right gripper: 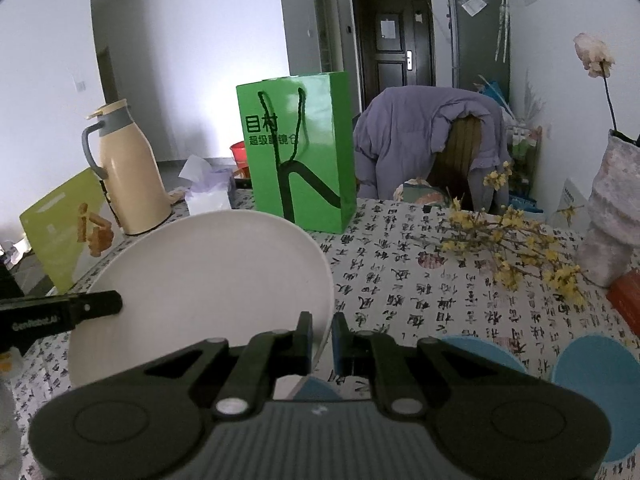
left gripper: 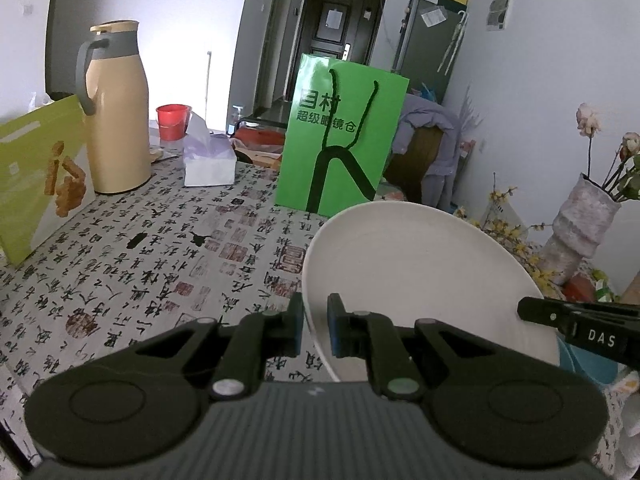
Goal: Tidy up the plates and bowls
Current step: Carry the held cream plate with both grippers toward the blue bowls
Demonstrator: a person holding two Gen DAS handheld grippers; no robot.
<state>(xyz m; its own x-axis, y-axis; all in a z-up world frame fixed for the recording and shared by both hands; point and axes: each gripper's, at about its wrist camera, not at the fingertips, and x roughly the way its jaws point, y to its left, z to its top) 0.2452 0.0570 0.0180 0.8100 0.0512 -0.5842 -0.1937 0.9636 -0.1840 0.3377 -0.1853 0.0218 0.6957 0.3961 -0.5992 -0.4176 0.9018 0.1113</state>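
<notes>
Both grippers pinch one white plate (left gripper: pixel 420 280) by opposite rims, holding it above the calligraphy-print tablecloth (left gripper: pixel 160 272). The left gripper (left gripper: pixel 315 326) has its fingers clamped on the plate's left edge; the right gripper (right gripper: pixel 322 342) has its fingers clamped on the plate's right edge. Just right of the plate and lower, two blue dishes (right gripper: pixel 600 376) lie on the cloth. Beyond the plate stands a green paper bag (left gripper: pixel 344 136). Farther left of the plate are a tissue box (left gripper: pixel 208 160), a beige thermos jug (left gripper: pixel 116 112) and a snack box (left gripper: pixel 36 172). Right of the plate, yellow flower sprigs (right gripper: pixel 508 244) lie beside a vase (right gripper: pixel 612 216).
</notes>
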